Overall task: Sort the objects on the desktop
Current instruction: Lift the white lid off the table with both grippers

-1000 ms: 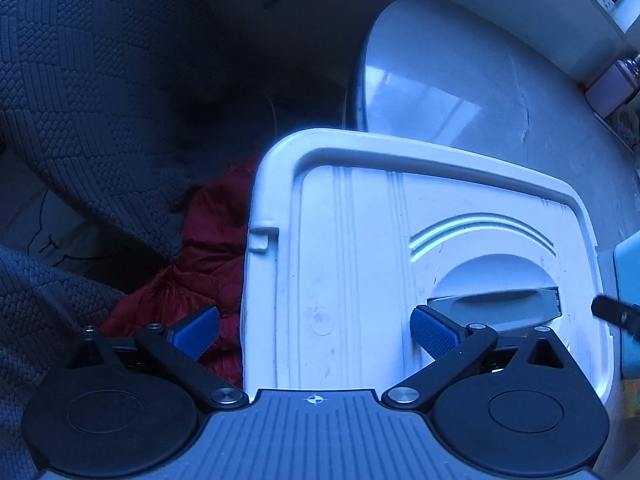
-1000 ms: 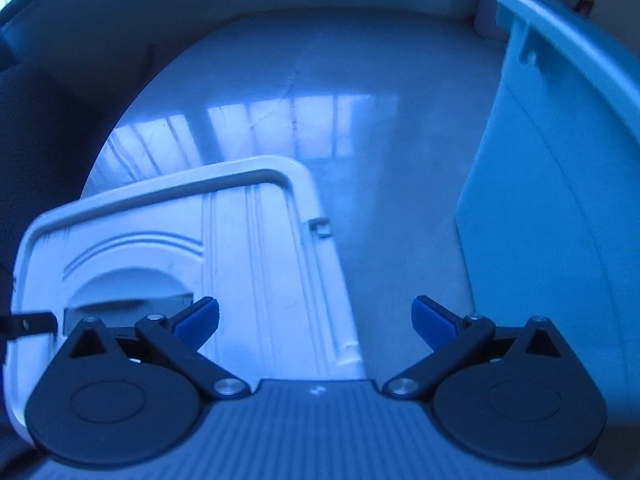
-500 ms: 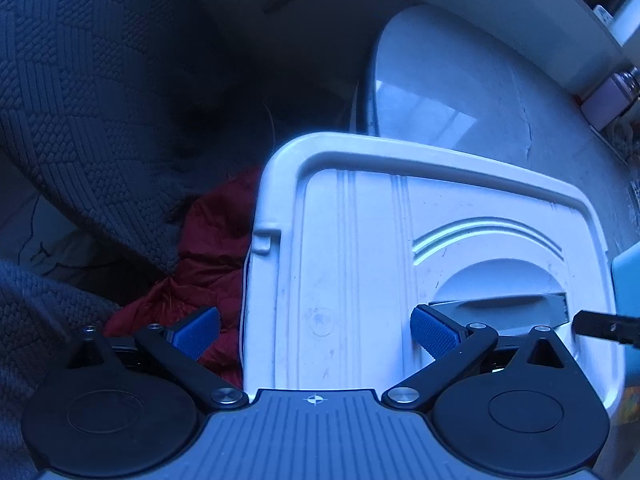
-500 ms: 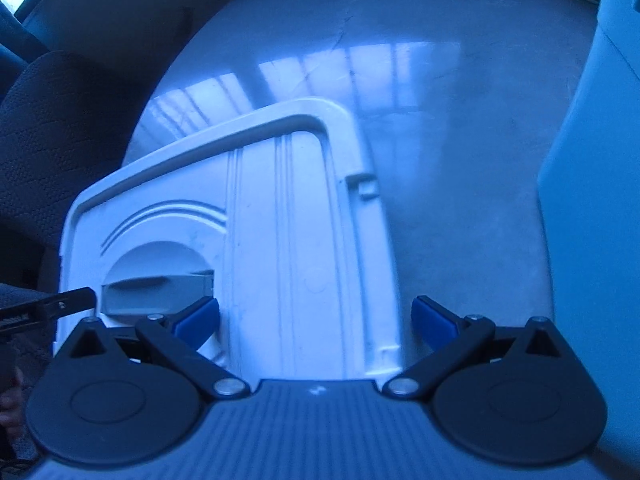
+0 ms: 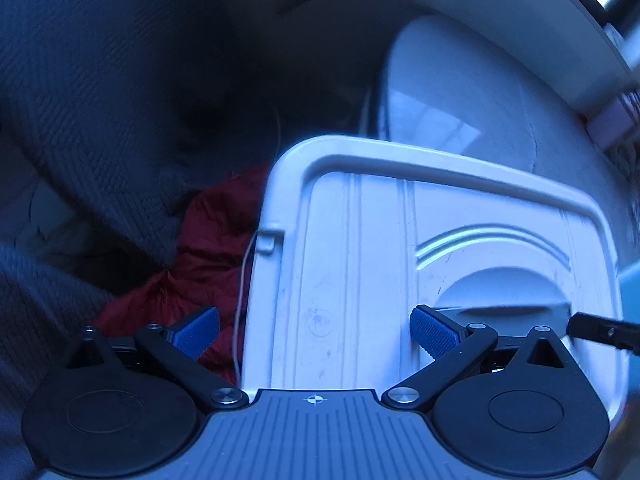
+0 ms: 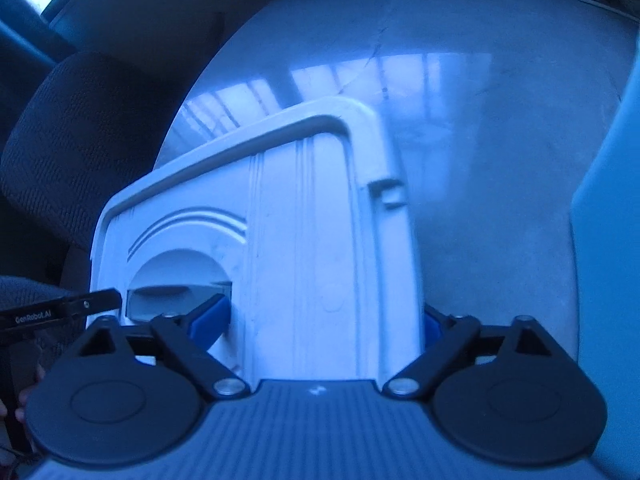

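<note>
Two tools straddled the white lid [image 5: 360, 280] over the worktop [image 6: 460, 120] edge | left tool [image 5: 316, 332] open | right tool [image 6: 320, 320] open, unclamped | advice: close both evenly, keep lid level.

White lid [image 5: 360, 264], ribbed lines, grey handle [image 6: 180, 296]. Gripper pads [image 5: 434, 336] blue, arms black. Red cloth [image 5: 208, 248]. Dark textured-weave upholstery [image 5: 80, 120]. Pale glossy table [image 6: 460, 100]. Light-blue bin [image 6: 608, 240].
</note>
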Motion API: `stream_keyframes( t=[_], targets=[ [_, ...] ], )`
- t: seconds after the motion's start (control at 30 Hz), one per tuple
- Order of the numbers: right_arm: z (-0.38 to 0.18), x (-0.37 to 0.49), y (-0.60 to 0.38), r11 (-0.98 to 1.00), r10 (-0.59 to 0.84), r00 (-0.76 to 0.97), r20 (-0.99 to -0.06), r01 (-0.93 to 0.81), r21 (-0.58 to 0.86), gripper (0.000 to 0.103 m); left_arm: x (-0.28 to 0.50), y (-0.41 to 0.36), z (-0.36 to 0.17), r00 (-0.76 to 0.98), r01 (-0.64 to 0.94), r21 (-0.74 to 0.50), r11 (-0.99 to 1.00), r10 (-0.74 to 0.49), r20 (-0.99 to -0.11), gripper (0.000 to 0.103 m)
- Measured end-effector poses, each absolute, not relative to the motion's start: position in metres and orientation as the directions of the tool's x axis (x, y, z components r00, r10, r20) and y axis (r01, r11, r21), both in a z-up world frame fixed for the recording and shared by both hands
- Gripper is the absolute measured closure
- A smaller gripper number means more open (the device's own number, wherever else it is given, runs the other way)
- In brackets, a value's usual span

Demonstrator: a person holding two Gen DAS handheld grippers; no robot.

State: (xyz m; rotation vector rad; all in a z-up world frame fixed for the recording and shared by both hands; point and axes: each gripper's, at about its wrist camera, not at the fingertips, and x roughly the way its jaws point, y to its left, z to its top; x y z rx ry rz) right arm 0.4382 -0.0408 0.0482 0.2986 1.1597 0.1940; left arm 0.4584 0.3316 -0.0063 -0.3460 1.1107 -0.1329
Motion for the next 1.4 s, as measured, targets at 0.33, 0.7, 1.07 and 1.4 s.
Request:
stream_keyframes(
  t=[0.33, 0.7, 1.07, 1.4],
  targets=[
    [0.047, 0.43, -0.039, 0.944, 0.3, 0.396, -0.868, 0.008, 0.33, 0.013, 0.447, 0.317, -0.002, 0.474, -0.066, -0.298, 0.952, -0.233, -0.849, 0.003],
    [0.065, 0.417, -0.034, 0.935, 0.318, 0.438, -0.841, 0.004, 0.355, 0.013, 0.43, 0.317, 0.031, 0.51, -0.033, -0.214, 0.976, -0.167, -0.843, 0.003],
    [0.096, 0.388, -0.028, 0.928, 0.323, 0.524, -0.788, -0.012, 0.372, 0.013, 0.396, 0.323, 0.071, 0.593, -0.008, -0.189, 0.982, -0.148, -0.792, 0.003],
    [0.109, 0.362, -0.032, 0.925, 0.333, 0.555, -0.763, -0.035, 0.378, 0.013, 0.352, 0.318, 0.088, 0.628, -0.014, -0.181, 0.983, -0.133, -0.767, 0.003]
  ],
)
